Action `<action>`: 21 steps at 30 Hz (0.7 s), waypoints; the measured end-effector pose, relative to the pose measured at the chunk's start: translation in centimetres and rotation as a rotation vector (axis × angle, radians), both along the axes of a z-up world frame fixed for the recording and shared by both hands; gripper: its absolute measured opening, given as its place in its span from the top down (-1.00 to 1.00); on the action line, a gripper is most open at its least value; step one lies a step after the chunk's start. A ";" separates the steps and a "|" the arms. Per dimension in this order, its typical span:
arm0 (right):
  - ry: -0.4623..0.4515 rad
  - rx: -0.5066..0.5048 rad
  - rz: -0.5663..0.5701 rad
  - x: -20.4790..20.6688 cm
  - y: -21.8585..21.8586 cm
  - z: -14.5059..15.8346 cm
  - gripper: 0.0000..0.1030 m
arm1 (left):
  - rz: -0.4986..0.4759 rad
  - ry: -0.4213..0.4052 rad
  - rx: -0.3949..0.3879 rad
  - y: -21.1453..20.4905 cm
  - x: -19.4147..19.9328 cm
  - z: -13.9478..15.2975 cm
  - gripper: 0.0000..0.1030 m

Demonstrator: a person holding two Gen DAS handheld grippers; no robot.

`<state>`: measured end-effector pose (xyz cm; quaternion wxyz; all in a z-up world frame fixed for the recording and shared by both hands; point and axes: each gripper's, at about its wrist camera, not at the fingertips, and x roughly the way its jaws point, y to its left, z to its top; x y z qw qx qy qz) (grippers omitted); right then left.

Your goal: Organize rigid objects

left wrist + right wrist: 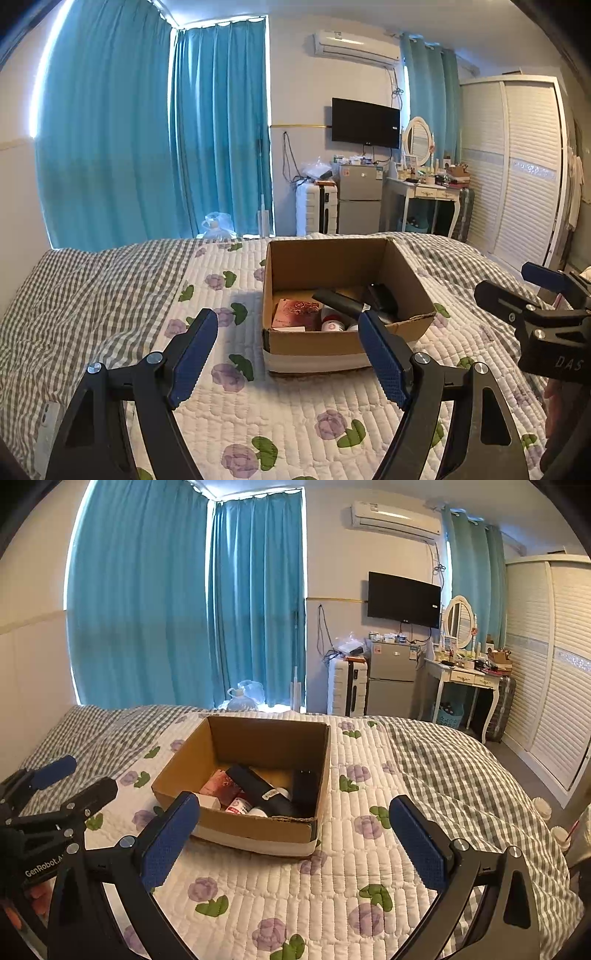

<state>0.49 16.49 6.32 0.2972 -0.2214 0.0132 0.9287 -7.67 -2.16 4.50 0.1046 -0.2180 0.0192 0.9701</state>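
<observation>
A: Where are the things to sort?

B: In the cardboard box (258, 786) that sits on the bed quilt (332, 886). Inside it, a long black cylinder (258, 786) lies slantwise across the floor of the box. Left of the cylinder is a pink patterned packet (220, 782), in front of it a small white and red bottle (238, 806), and to its right a black block (304, 782) leans against the right wall of the box.

A: How will they handle?

B: My guess is all are stiff and light. The cylinder looks smooth, so it may slip or roll; I would take it across its middle, where the tongs can close square on it. The packet is flat and lies low, so an edge is the only hold. The bottle is half buried under the cylinder, which would need to come out first. The box itself is thin card, its near rim already torn and bent, so it would flex if gripped by a wall.

A: And the tongs?

B: Both are empty and spread wide. The left gripper (288, 350) hovers over the quilt just before the near wall of the box; the right gripper (295, 836) hangs before the near right corner of the box. Neither touches the box.

A: Anything beyond the box?

B: Well behind it, blue curtains (166, 609), a small fridge (393, 679) and a dressing table (465, 675).
</observation>
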 end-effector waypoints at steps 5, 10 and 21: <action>-0.020 0.002 -0.004 -0.2 0.1 -0.3 -1.00 | -0.001 0.002 0.012 -0.3 0.0 0.2 -0.57; -0.023 -0.007 -0.011 -0.3 0.3 -0.5 -1.00 | -0.012 0.009 0.011 -0.3 0.3 0.3 -0.57; -0.044 -0.010 -0.019 -0.4 0.4 -0.9 -1.00 | -0.015 0.011 0.012 -0.4 0.4 0.6 -0.57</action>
